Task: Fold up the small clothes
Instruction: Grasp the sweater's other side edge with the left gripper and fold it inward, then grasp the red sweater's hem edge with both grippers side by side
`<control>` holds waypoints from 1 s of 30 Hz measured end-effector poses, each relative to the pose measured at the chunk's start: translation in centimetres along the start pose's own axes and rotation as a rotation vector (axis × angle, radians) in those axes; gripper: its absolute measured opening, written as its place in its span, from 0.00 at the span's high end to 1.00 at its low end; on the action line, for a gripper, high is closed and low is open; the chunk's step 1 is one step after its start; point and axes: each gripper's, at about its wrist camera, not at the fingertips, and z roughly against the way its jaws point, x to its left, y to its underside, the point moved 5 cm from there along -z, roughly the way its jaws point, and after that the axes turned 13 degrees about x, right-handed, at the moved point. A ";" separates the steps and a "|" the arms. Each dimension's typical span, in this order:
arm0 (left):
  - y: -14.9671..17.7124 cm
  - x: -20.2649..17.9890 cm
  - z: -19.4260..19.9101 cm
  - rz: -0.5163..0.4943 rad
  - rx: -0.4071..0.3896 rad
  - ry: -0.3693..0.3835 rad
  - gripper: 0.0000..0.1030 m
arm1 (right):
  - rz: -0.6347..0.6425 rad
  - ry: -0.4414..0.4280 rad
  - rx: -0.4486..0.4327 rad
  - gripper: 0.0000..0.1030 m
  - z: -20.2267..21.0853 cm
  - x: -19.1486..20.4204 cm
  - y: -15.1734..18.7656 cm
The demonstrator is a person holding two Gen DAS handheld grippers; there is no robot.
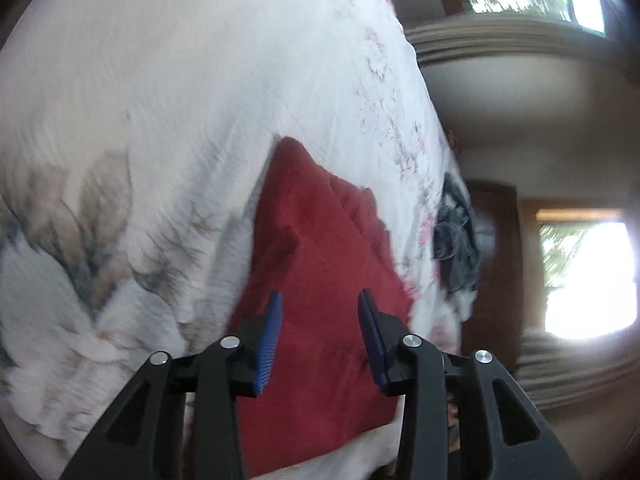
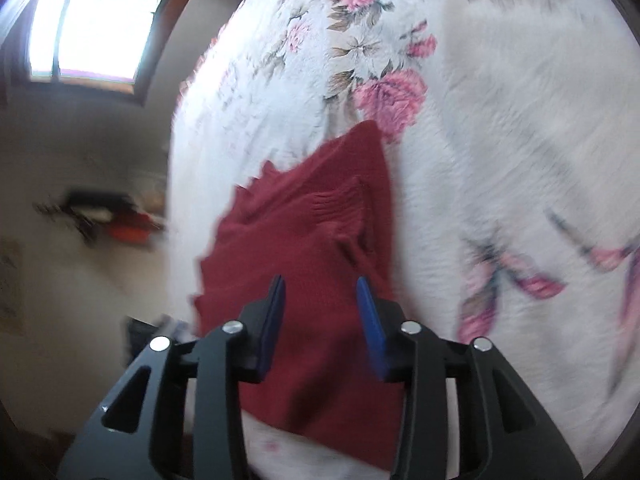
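Daylight pours through the windows [image 1: 588,276] [image 2: 88,20], blown out to white glare. Both views are smeared with motion blur, the bedspread [image 2: 500,140] soft, fisheye edges curved and dark.

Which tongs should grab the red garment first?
Probably right tongs: open over the red garment, its scalloped edge close by. Left tongs are open over plain mid-cloth.
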 end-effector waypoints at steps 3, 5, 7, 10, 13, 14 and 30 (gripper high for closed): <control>0.3 -0.1 -1.0 -0.057 0.046 -0.087 0.60 | 0.082 0.109 0.013 0.54 -1.0 0.0 0.7; 0.3 -0.3 -1.9 -0.100 0.071 -0.143 0.60 | 0.120 0.166 0.020 0.51 -2.1 -0.2 1.0; 0.2 -0.5 -3.1 -0.132 0.105 -0.190 0.60 | 0.143 0.200 0.032 0.51 -3.2 -0.3 1.0; 0.0 -0.8 -4.5 -0.171 0.135 -0.257 0.57 | 0.162 0.225 0.048 0.51 -4.4 -0.4 0.8; 0.2 -1.3 -5.2 -0.219 0.141 -0.316 0.60 | 0.177 0.249 0.056 0.51 -5.1 -0.5 0.6; 0.3 -1.6 -5.2 -0.234 0.134 -0.333 0.67 | 0.180 0.249 0.053 0.53 -5.2 -0.5 0.5; 3.1 -9.6 0.9 -0.456 -0.115 -0.297 0.93 | 0.321 0.274 -0.106 0.95 -0.5 4.2 1.7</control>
